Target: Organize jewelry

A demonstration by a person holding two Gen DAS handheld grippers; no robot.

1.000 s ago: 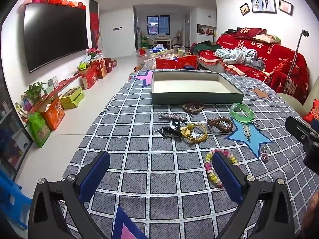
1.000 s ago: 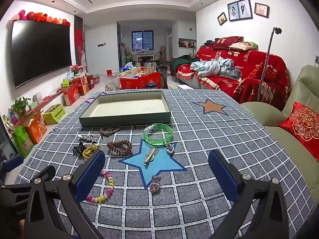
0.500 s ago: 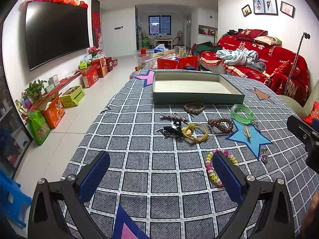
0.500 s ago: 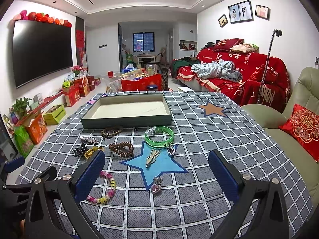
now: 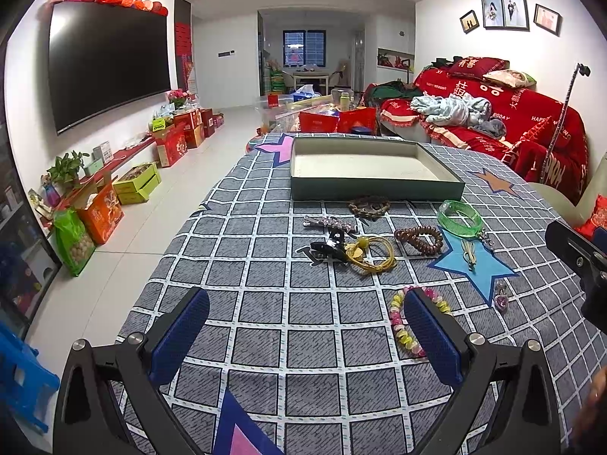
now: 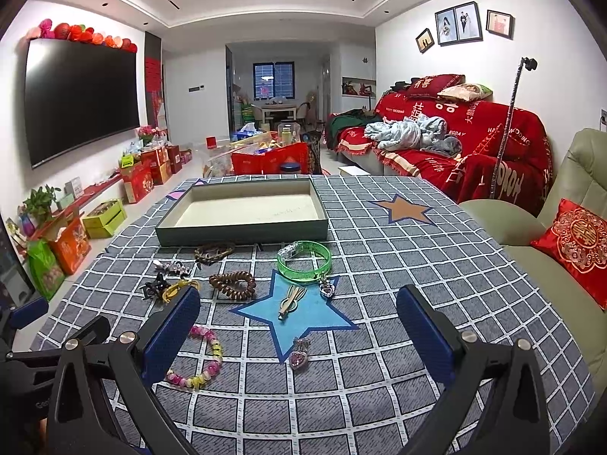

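While both grippers hang spread, empty: right gripper (image 6: 297, 331) should straddle pink heart-shaped gem pendant (image 6: 299, 357) between fingers, pinch low, carry to shallow green cardboard tray (image 6: 242, 232).

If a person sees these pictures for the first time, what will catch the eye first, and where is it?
The jewelry scattered on the checked cloth stands out first: a bright green bangle at the top tip of the blue star, a brown bead bracelet left of it, and a pink-yellow bead bracelet nearest the camera. Behind them lies an empty green tray. Both grippers, left and right, are open above the cloth, holding nothing.
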